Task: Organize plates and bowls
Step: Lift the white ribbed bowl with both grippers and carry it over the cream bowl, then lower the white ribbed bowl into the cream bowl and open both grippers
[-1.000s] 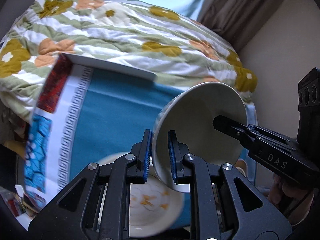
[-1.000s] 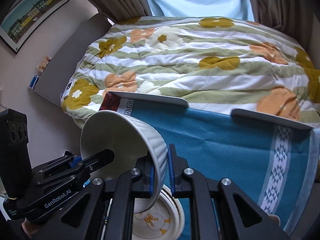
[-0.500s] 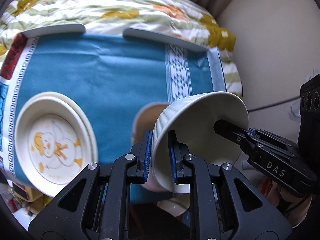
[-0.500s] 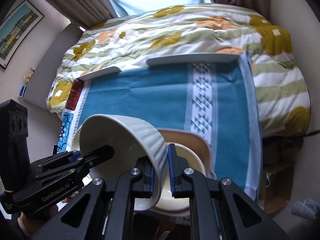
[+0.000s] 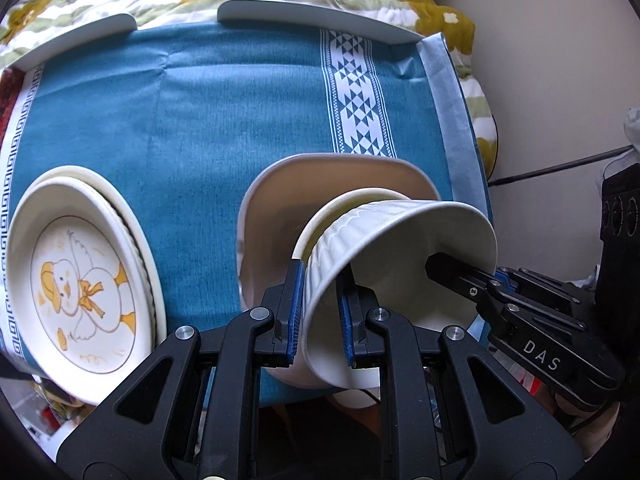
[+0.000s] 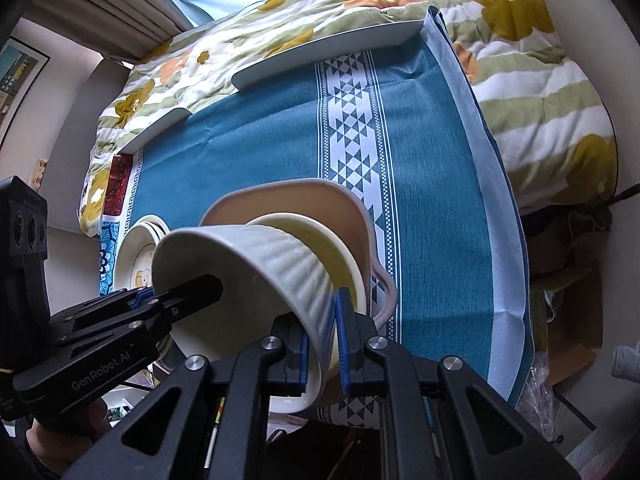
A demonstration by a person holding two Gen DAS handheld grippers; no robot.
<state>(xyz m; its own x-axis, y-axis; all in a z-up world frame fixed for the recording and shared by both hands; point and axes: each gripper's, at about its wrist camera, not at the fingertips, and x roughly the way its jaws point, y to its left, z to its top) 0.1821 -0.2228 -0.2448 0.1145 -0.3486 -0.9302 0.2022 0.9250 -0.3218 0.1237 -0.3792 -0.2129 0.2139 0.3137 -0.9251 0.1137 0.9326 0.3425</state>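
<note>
A white ribbed bowl hangs tilted above the blue-clothed desk, carried from two sides. The left gripper pinches its rim between blue pads, one pad on the fluted outside and one inside; the right gripper pinches the opposite rim the same way. In the left wrist view the right gripper's body reads "DAS"; in the right wrist view the left gripper's body reads "GenRobot.AI".

Directly beneath the ribbed bowl sits a pale yellow bowl, nested in a squarish cream dish near the desk's near edge. To the left, well apart, lies a stack of round plates; the top one shows a drawn duckling with a yellow cap and bow.

The cloth has a white band of dark triangles. Two flat white boards lie along the far edge, against a bed with a flowered quilt. A framed picture hangs on the wall at left.
</note>
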